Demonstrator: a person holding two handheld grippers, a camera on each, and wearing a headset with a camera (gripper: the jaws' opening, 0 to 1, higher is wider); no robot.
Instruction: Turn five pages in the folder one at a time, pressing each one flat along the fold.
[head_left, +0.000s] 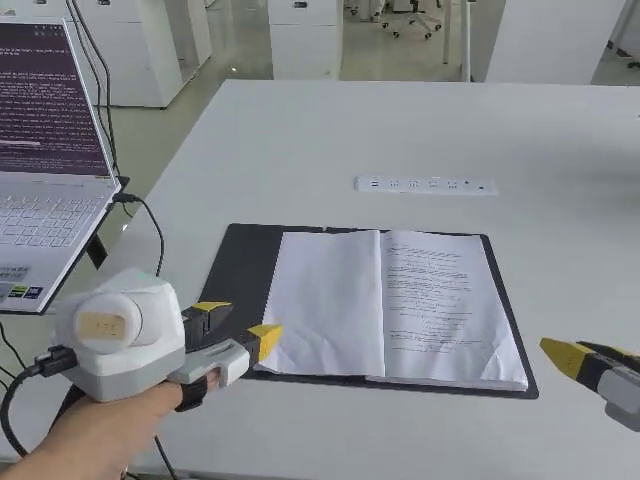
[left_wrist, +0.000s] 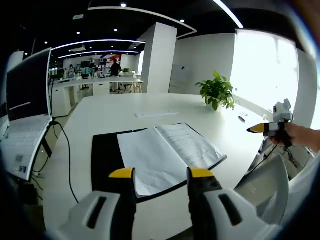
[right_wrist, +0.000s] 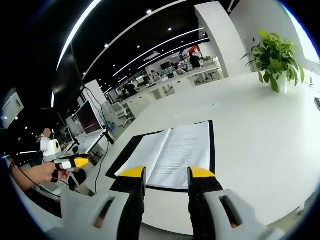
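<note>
Jaws apart, empty: left gripper, right gripper. We pinch one page at folder 5 o'clock corner, flatten along fold.

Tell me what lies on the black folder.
On the folder lie a blank left page and a printed right page, open flat. They hide the folder's middle and any sheets beneath.

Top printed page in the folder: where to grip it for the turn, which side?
Grip the printed page at its free outer edge near the lower right corner, coming from the right with the open right gripper beside it. It lies flat, bound at the fold, so likely only that edge lifts.
</note>
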